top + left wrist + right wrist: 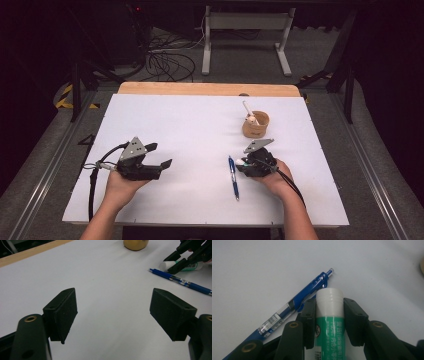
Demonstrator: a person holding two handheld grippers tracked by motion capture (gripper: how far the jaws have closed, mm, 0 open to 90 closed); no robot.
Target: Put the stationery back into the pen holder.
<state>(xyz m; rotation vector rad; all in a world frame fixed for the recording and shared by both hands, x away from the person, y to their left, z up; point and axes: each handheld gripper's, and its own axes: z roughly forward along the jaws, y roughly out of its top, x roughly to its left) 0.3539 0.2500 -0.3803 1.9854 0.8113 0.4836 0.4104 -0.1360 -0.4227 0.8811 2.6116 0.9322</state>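
High view: your left gripper (161,156) sits near-left with bare table (190,120) all round it. Cup (255,124) far right. Left gripper view: jaws wide, nothing between. Right gripper view: your right gripper (329,315) clamps the glue stick (329,322); pen (294,307) touches its left.

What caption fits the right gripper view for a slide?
Right gripper shut on a green glue stick with white cap, beside a blue pen on the white table.

High view overlooks table (165,115); gripper views close.
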